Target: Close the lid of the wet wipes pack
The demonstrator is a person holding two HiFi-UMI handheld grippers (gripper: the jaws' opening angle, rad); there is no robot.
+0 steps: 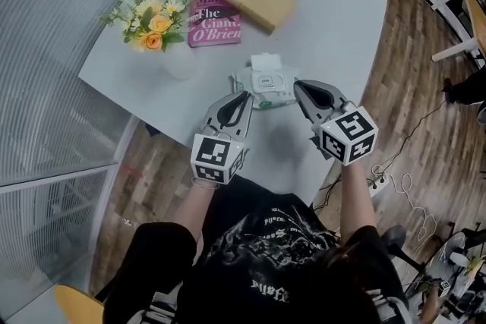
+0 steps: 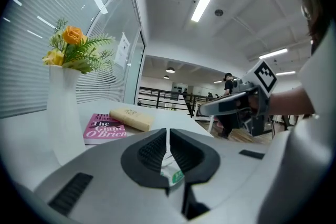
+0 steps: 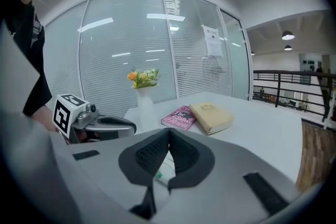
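Note:
The wet wipes pack, white with green print, lies on the white table near its front edge. Its white lid stands flipped open on the far side. My left gripper is shut, empty, with its tips at the pack's near left corner. My right gripper is shut and empty too, its tips at the pack's right end. In the left gripper view the shut left gripper has a bit of the pack showing beneath it. The right gripper likewise shows the pack below its closed pads.
A white vase of yellow flowers stands at the table's left. Behind the pack lie a pink book and a tan book. Cables and a power strip lie on the wooden floor at the right.

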